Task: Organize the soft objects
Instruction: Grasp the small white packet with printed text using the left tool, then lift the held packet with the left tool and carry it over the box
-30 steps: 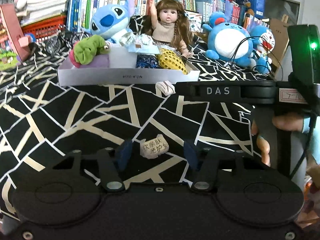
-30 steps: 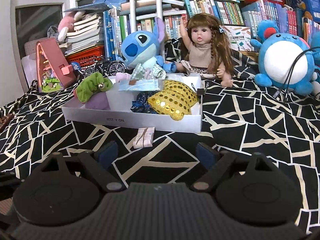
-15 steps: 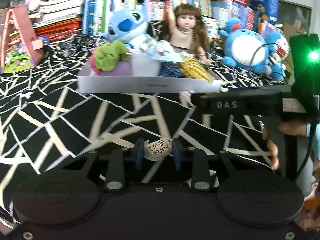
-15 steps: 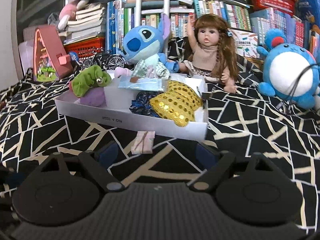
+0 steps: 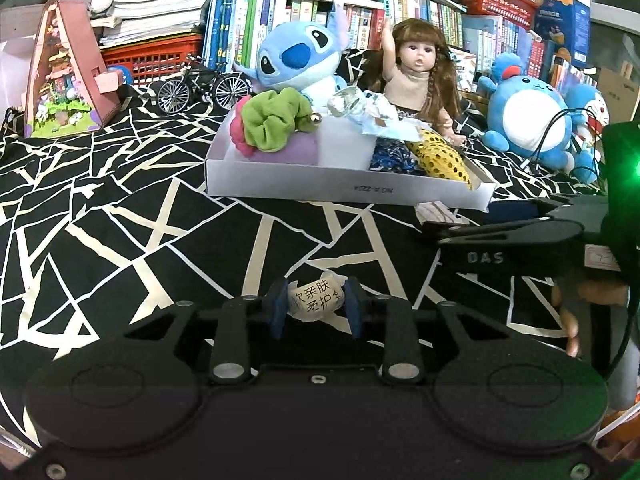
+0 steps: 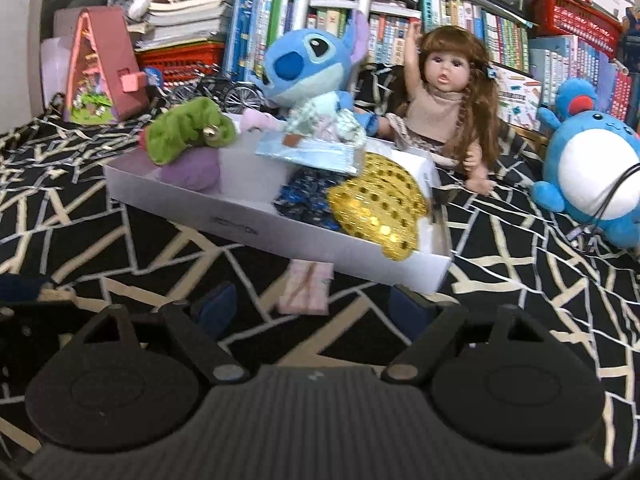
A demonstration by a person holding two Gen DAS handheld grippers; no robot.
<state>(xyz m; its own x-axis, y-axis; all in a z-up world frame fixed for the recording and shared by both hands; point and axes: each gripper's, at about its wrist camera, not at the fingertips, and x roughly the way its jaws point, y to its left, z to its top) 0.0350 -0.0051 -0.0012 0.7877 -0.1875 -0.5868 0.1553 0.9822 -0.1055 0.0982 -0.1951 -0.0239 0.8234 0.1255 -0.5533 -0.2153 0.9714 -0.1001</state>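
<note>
Left wrist view: low over the patterned cloth, facing the white box (image 5: 344, 190) from in front and slightly to its left, moderately near. Right wrist view: nearer that box (image 6: 276, 232), facing its front right corner. Both share the box, the doll (image 5: 416, 76) and plush toys behind it

Scrunchie (image 5: 276, 126) in box (image 5: 344, 190), doll (image 5: 416, 80) behind

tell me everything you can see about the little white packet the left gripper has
The white packet is a small, soft-looking crinkled pouch with two rows of black Chinese characters on its face. It sits pinched between the blue pads of the left gripper, whose jaws are shut on its two sides, so it bulges slightly between them. It is in front of the white tray, over the black-and-cream patterned cloth; whether it touches the cloth cannot be told.
</note>
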